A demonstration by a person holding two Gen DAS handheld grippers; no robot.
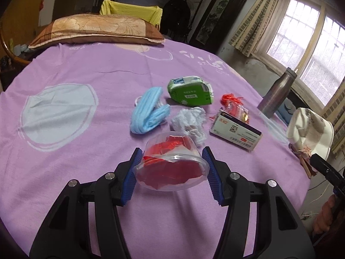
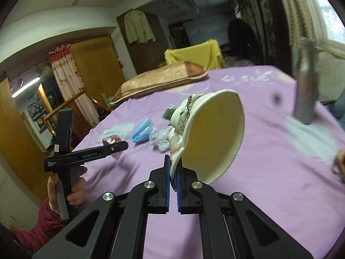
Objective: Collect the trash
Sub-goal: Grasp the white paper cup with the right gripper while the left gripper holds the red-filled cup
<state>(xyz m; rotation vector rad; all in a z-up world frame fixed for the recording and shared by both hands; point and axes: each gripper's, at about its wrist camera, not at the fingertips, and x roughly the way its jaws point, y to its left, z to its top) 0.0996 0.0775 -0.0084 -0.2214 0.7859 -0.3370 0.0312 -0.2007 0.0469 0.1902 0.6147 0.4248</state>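
1. Right tool pinching paper bowl by its rim, lifted above bed.
2. Left tool clamped around clear plastic cup.
3. Probably light, crushable; rim grip best, gentle squeeze.

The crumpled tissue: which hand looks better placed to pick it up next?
Neither is free. Probably the left: its gripper holds the clear cup just before the tissue. The right gripper is shut on a paper bowl, farther off.
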